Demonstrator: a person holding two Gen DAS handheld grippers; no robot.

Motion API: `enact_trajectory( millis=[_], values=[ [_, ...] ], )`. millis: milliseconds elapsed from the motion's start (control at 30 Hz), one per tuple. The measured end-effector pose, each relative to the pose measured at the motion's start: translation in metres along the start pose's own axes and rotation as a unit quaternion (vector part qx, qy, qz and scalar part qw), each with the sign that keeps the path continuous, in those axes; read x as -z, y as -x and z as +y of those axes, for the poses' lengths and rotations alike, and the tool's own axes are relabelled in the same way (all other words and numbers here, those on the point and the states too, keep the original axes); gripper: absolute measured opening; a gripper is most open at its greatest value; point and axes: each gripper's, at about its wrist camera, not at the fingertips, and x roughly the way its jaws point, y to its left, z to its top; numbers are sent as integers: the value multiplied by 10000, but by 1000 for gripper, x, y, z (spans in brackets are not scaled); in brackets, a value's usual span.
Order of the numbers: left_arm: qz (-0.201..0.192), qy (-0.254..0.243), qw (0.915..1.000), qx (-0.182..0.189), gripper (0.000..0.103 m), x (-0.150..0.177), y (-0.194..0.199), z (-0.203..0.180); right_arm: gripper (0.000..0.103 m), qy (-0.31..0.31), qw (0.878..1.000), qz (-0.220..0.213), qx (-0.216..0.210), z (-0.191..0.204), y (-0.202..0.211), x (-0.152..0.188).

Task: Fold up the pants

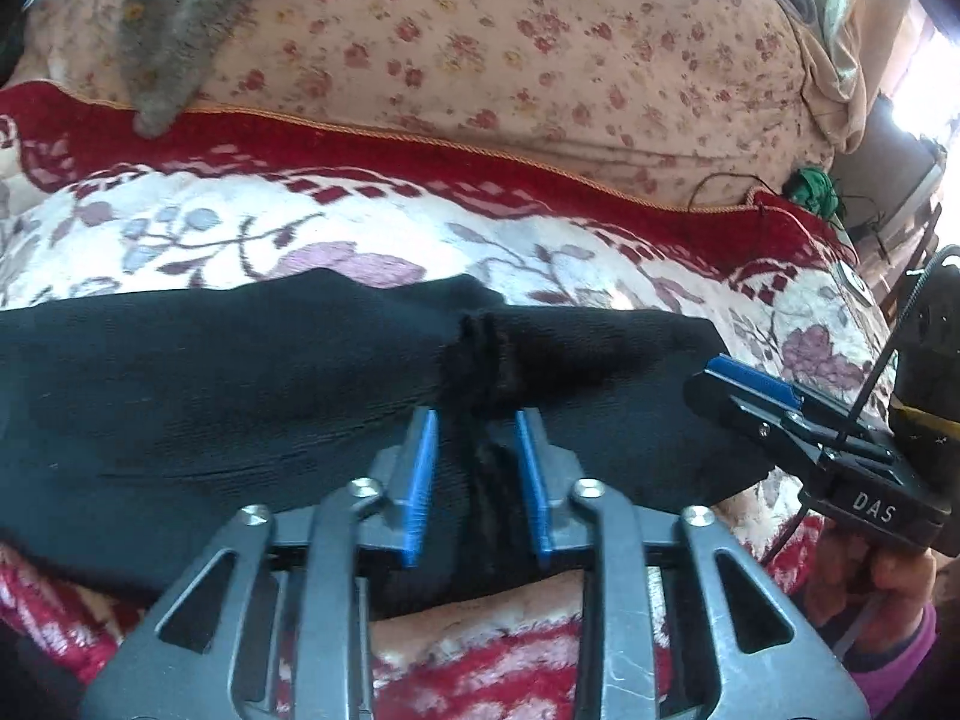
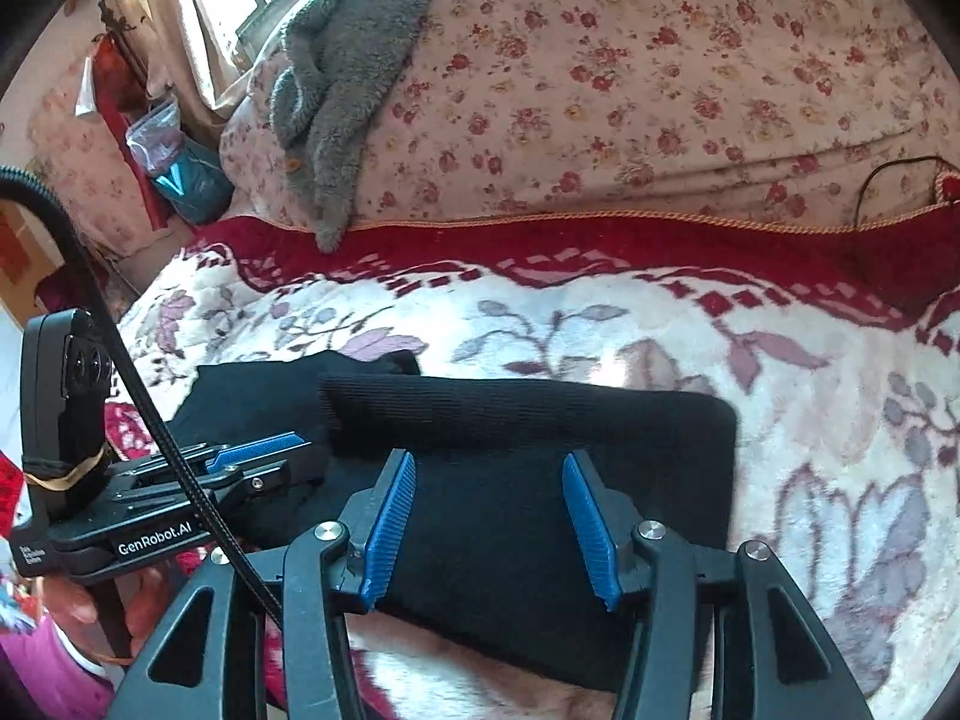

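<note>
The black pants (image 2: 540,480) are lying folded into a compact block near the front edge of the patterned blanket (image 2: 660,324), with the long axis running left to right across both grippers. The left gripper (image 1: 477,450) is standing partly open, its blue fingers straddling a bunched ridge of fabric without clamping it, while the right gripper (image 2: 489,516) is hovering wide open over the right half of the block, gripping nothing. Judged from this layout, the right gripper is sitting nearer the free right end, so any further fold is likely turning on carrying that end leftward along the long axis.
</note>
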Motion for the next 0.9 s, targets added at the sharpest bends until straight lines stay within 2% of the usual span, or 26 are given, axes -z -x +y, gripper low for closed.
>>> enact_trajectory(
  millis=[200,333,400,467,567,733,900],
  values=[
    [-147,165,9991,-358,27,2,19,18,50,270,9988,61,-397,30,-6,-3],
    [-172,427,9980,-427,27,7,33,36,51,498,9969,151,-585,51,-17,-7],
    [-202,723,9965,-376,27,13,43,51,51,636,9956,204,-651,63,-24,-10],
    [-251,1024,9940,-301,36,19,53,66,51,742,9939,255,-779,75,-31,-14],
    [-449,1513,9871,-255,43,28,72,91,51,908,9904,346,-986,92,-44,-20],
    [-765,2163,9725,-412,50,47,100,131,51,1351,9812,336,-1340,132,-69,-35],
    [-970,2855,9512,-656,51,66,108,169,52,1717,9694,488,-1688,177,-104,-50]
  ],
)
